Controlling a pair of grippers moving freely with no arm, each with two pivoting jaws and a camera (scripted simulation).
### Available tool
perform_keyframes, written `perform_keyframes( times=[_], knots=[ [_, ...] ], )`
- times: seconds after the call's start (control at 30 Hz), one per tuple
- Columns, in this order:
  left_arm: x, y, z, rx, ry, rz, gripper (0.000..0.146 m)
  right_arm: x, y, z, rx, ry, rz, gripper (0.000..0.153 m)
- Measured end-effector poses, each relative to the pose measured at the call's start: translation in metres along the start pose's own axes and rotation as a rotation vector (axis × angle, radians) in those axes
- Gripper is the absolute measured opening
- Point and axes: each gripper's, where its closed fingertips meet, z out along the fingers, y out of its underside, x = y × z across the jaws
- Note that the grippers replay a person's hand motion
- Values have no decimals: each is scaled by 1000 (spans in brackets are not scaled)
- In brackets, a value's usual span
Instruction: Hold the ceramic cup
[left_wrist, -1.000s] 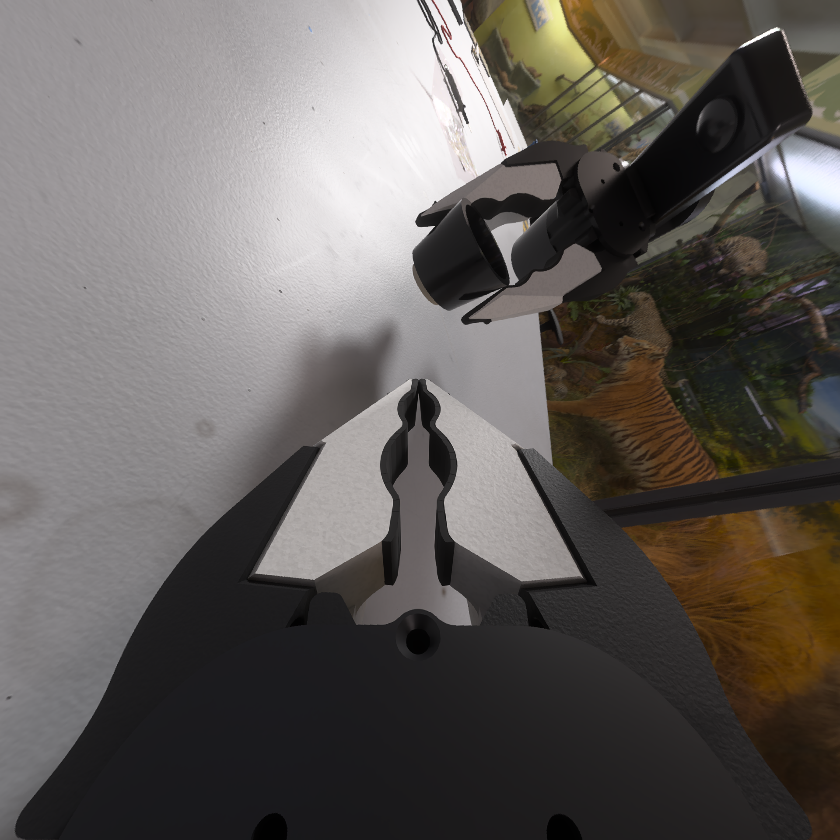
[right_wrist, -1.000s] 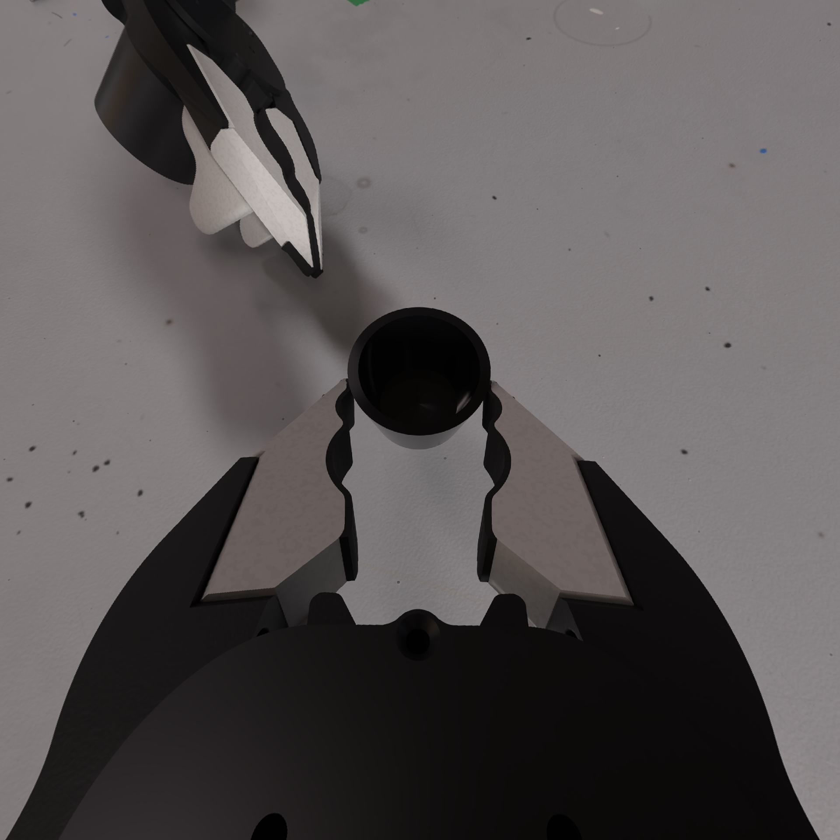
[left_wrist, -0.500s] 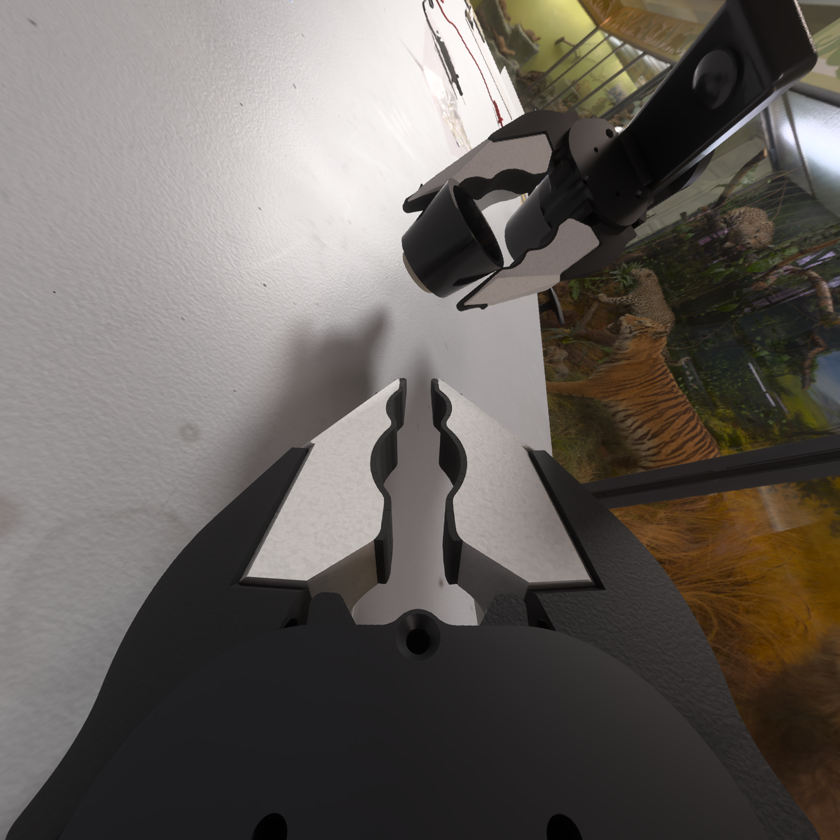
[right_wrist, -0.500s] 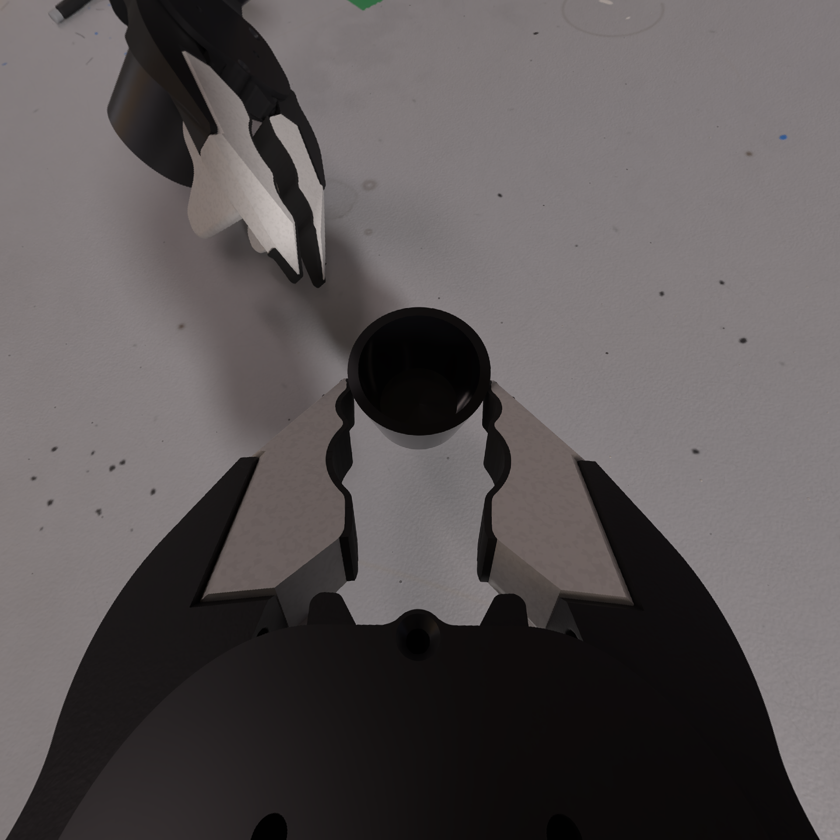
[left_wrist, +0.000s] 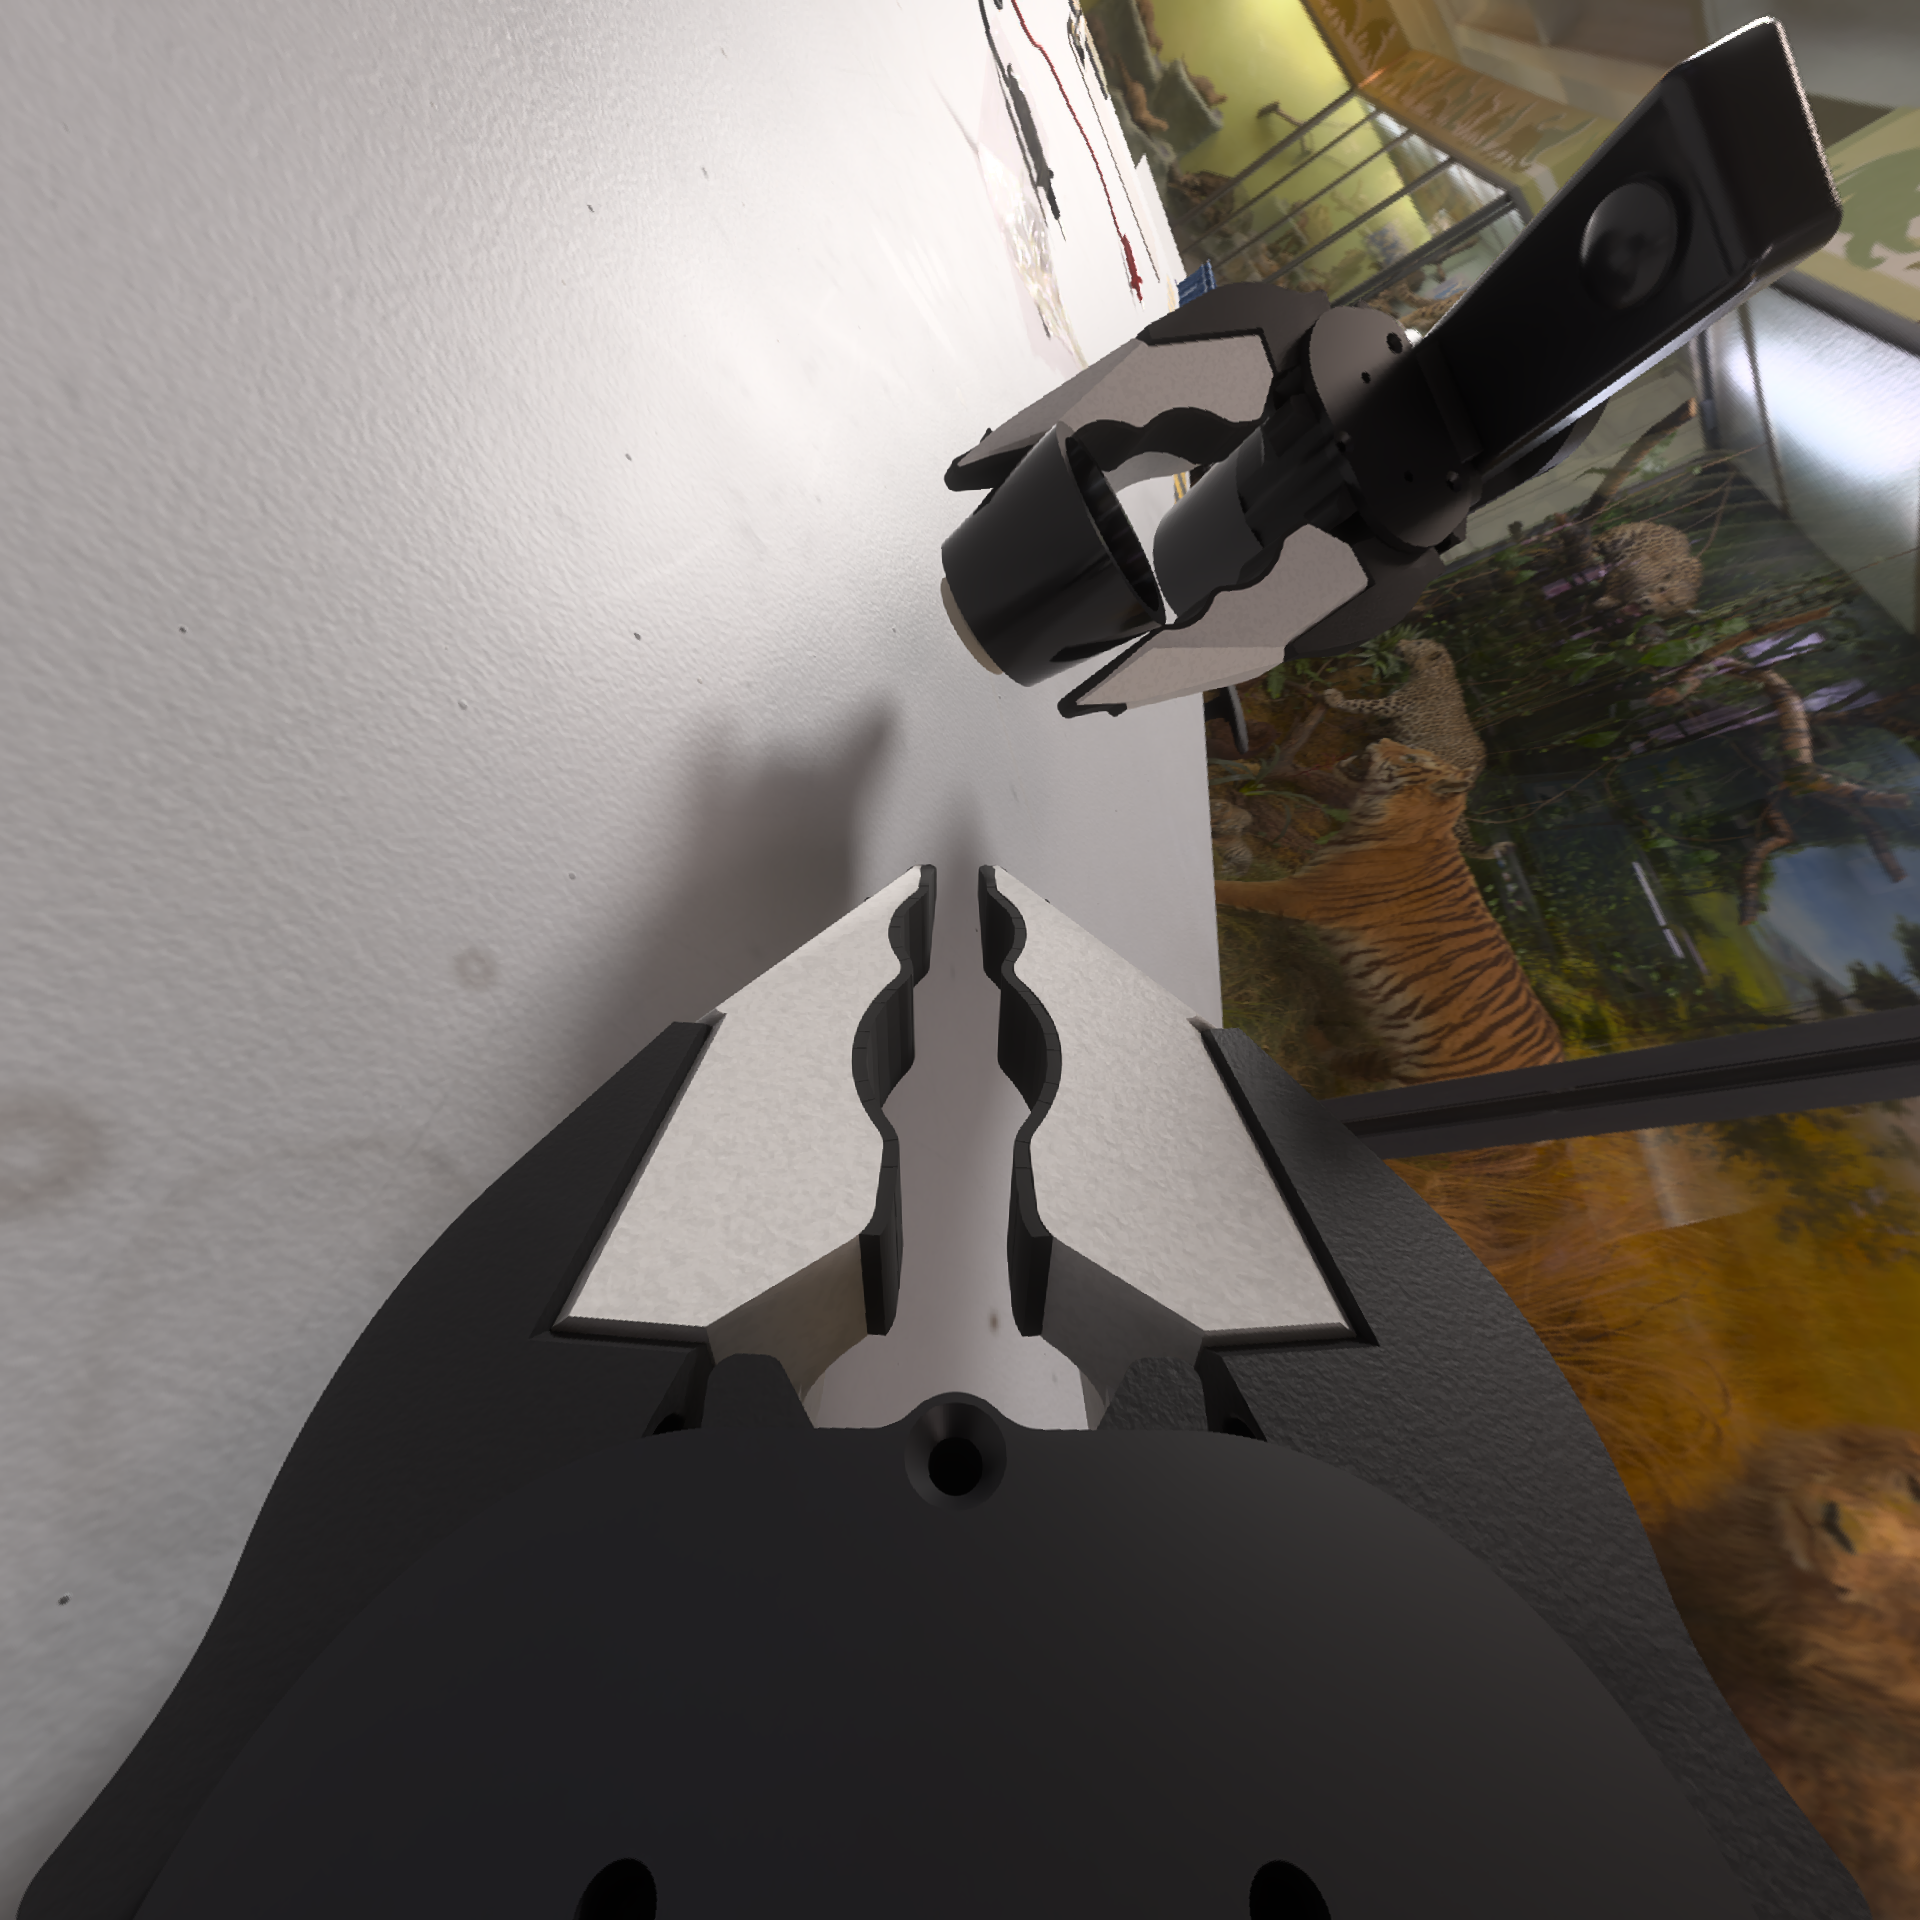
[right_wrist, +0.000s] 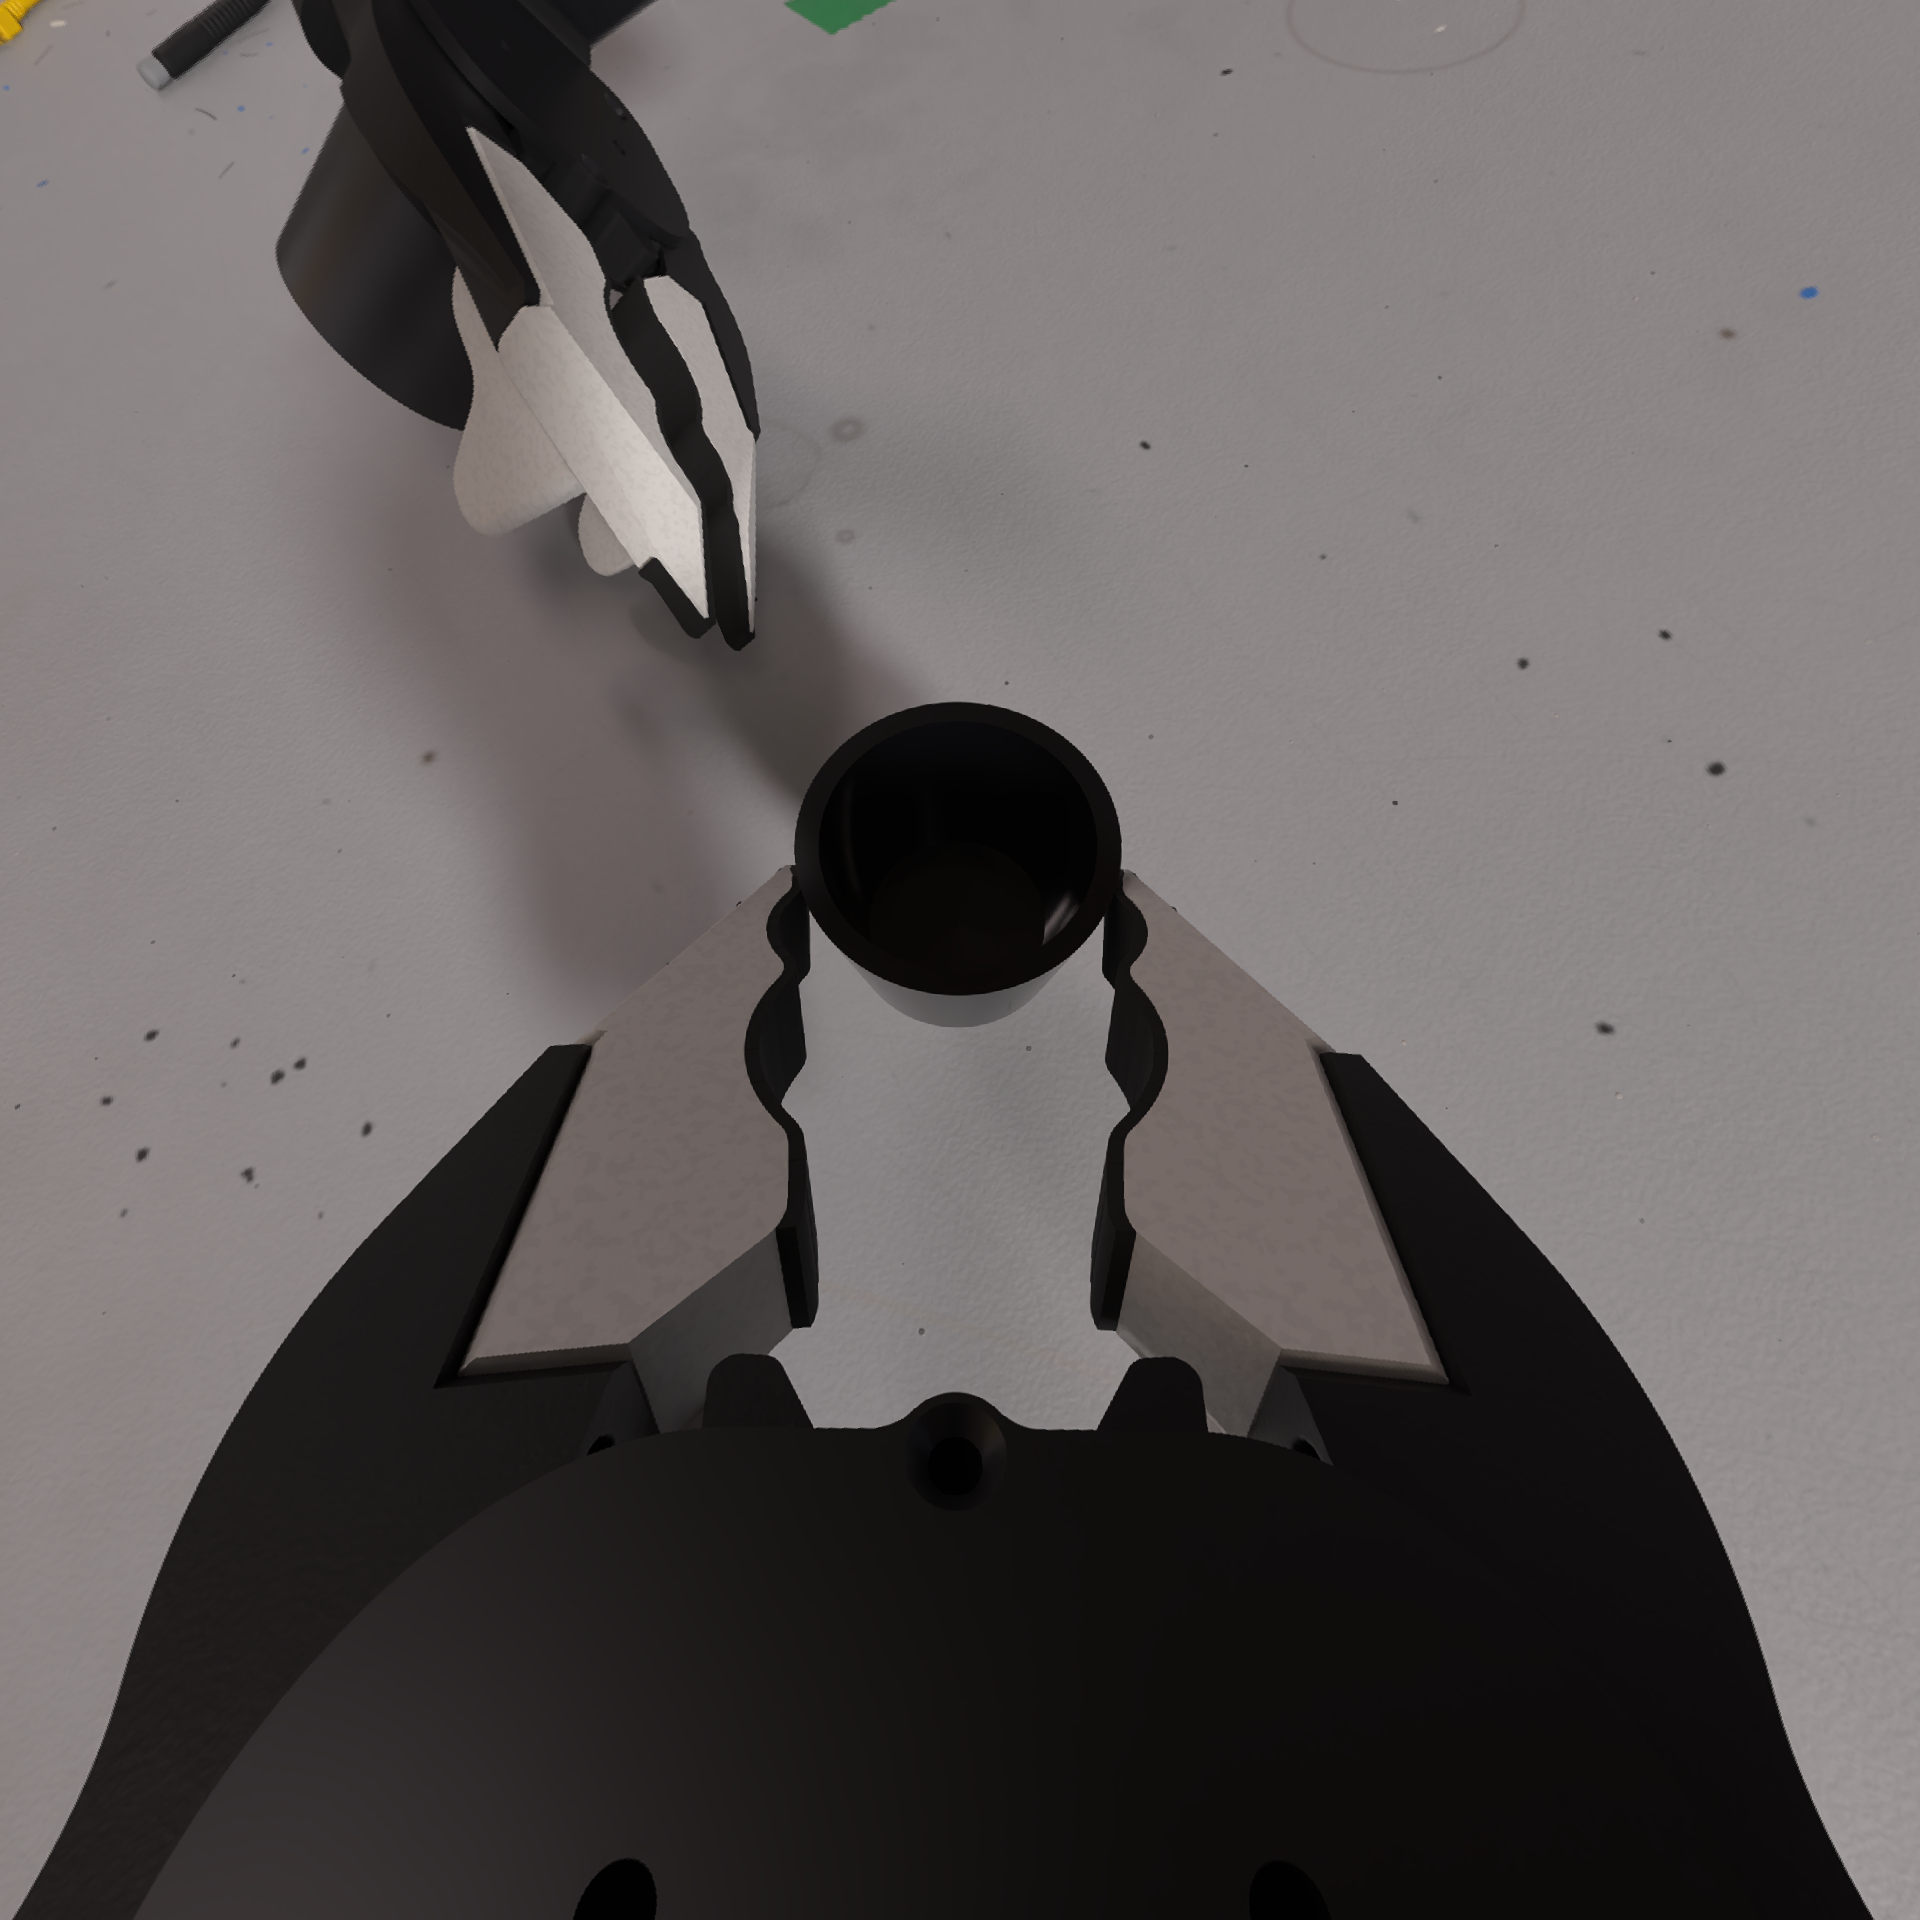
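Note:
The ceramic cup (right_wrist: 956, 862) is black, with its open mouth facing the right wrist camera. My right gripper (right_wrist: 956, 883) is shut on it, one fingertip on each side of the rim. In the left wrist view the cup (left_wrist: 1029, 582) sits between the right gripper's fingertips (left_wrist: 1023, 592) with its pale base turned toward the table. I cannot tell whether it touches the table. My left gripper (left_wrist: 956, 883) is empty, with a narrow gap between its fingers. It hangs a short way from the cup and also shows in the right wrist view (right_wrist: 722, 623).
The pale speckled table (left_wrist: 416, 520) ends at an edge (left_wrist: 1195, 831) with a tiger backdrop beyond. Papers and cables (left_wrist: 1039, 208) lie at its far end. A dark pen (right_wrist: 197, 47) and a green patch (right_wrist: 836, 10) lie behind the left gripper.
My left gripper's fingers have parted from fully shut to a narrow gap. My right gripper keeps its hold on the cup and has drifted only slightly over the table.

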Motion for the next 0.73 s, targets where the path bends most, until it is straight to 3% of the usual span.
perform_keyframes(
  times=[0.3,0.57,0.73],
  knots=[
    [1,1,-1,-9,10,-53,3,-2,0,0,3,0,-12,57],
    [-1,-6,-1,53,40,-127,11,-4,0,0,3,17,-42,57],
    [-4,-5,0,33,-7,-58,11,-6,-1,-1,-9,28,-67,57]
  ],
)
